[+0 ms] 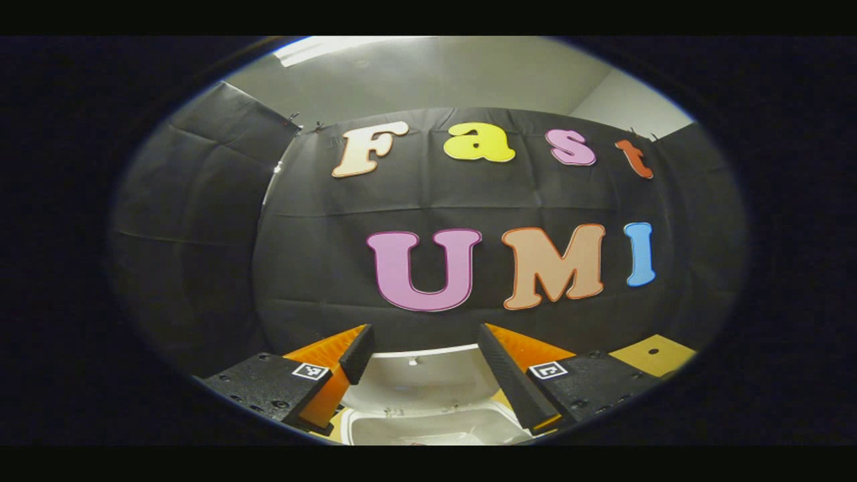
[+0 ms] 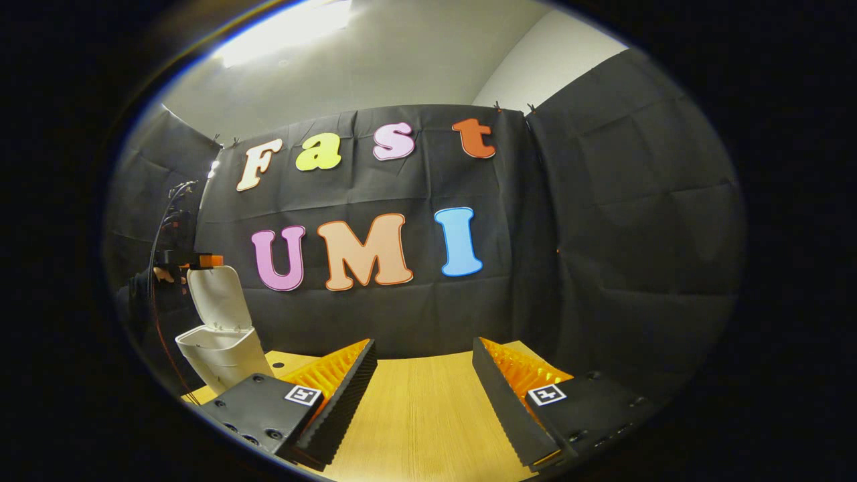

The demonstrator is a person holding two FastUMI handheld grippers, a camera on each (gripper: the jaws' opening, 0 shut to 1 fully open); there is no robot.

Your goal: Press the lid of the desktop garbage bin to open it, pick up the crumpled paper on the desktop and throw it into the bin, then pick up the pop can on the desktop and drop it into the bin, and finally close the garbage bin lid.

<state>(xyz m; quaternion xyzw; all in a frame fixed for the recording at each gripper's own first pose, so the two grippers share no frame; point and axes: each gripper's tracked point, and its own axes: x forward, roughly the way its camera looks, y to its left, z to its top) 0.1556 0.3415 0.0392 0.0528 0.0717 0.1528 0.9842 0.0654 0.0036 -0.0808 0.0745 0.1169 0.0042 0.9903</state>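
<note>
The white desktop bin (image 2: pixel 224 355) stands at the left of the wooden table (image 2: pixel 422 408), with its lid (image 2: pixel 214 298) raised upright. In the left gripper view the lid's inner face (image 1: pixel 418 378) and the bin's open mouth (image 1: pixel 435 428) lie just below and between the fingers. My left gripper (image 1: pixel 424 329) is open, hovering over the bin with nothing between its fingers. From the right gripper view, that left gripper (image 2: pixel 194 260) sits at the lid's top edge, held by a hand (image 2: pixel 164 273). My right gripper (image 2: pixel 423 345) is open above bare tabletop, well to the right of the bin.
The booth's black cloth wall closes the back and both sides. A corner of the table (image 1: pixel 653 355) shows to the right of the bin. A cable (image 2: pixel 161 227) hangs behind the hand on the left.
</note>
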